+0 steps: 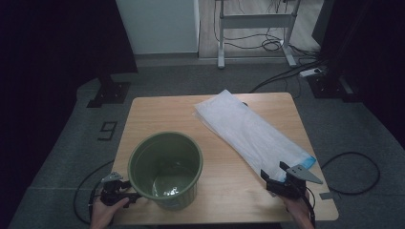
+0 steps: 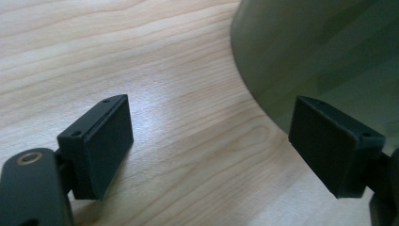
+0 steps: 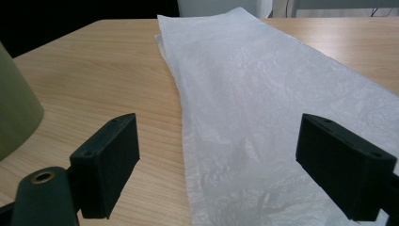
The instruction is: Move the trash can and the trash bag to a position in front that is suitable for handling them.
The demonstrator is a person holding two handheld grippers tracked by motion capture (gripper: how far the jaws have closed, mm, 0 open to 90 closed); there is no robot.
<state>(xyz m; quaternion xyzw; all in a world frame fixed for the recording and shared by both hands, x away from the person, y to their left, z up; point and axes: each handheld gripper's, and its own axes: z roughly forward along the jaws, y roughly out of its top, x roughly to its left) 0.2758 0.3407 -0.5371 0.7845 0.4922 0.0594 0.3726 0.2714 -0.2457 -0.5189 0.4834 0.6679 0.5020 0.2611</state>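
Down at the near left corner of the bench point(image 1: 143, 107), a hand holds the left gripper point(image 1: 130, 194) low and level, its jaws standing wide with nothing between them; in the left gripper view point(image 2: 211, 146) bare wood grain shows between the two black pads, and the far pad sits just beside the curved wall of the bin without clearly touching it. That green bin point(image 1: 165, 169) stands upright near the front edge, left of centre: a round, olive-coloured bucket with a rolled rim, smooth sides that narrow slightly toward the base, and a glossy inside whose bottom catches pale reflections; whether anything lies in it I cannot tell. Its wall also shows as a dull green curve in the left gripper view point(image 2: 324, 52) and at the left edge of the right gripper view point(image 3: 14, 108). Further right, a white plastic bag point(image 1: 250, 131) lies flat and folded, a long strip running diagonally from the far middle of the bench to the near right corner, thin, crinkled and slightly translucent, with a blue band at its near end. Over that near end hovers the right gripper point(image 1: 277, 174), held by the other hand, jaws spread wide; in the right gripper view point(image 3: 219, 160) the bag point(image 3: 263, 94) stretches away between the open pads, neither pad pressing on it.
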